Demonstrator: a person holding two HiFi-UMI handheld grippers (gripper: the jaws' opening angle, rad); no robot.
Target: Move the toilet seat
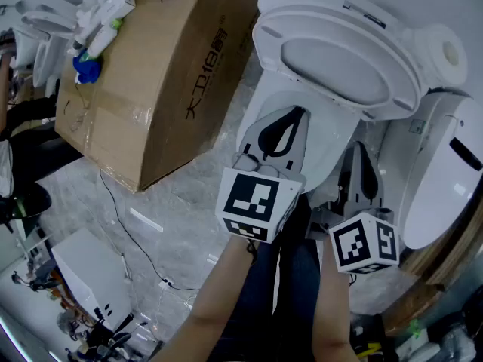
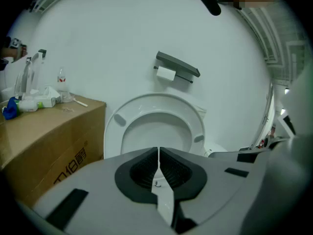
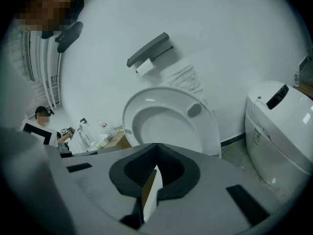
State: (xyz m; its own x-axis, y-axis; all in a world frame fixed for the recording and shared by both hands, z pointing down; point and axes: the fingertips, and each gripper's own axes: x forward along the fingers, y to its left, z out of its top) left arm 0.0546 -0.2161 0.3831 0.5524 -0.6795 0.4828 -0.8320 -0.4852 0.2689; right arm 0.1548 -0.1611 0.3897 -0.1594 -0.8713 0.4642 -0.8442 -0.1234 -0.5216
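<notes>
Big brown cardboard box (image 1: 158, 74) sat on the grey marble floor (image 1: 181, 210), left of the white ceramic toilet (image 1: 264, 104). The toilet stood at the floor's far edge against the wall, with a second white toilet unit (image 1: 445, 172) just beside it on the right.

White plastic toilet seat ring (image 1: 268, 40) was up, leaning back toward the wall, underside bumpers facing out. Both gripper views looked straight at it (image 2: 156, 103) (image 3: 203, 126).

Left gripper (image 1: 296, 115) hung over the open bowl with its fingers pressed together and nothing between them (image 2: 159, 151). Right gripper (image 1: 358, 148) was lower, off the bowl's right side, also with fingers together and empty (image 3: 156, 148). Neither touched the seat.

Grey paper holder (image 2: 177, 65) was on the wall above the seat, clear of it.

My read: this was the approach step, no grasp made. The next move likely needs one gripper's fingers spread and pushed further in to the ring's free top edge. Pinch the thin rim there, then swing it down about the hinge and let it follow its arc. Risk: smooth plastic slipping and the seat dropping.
</notes>
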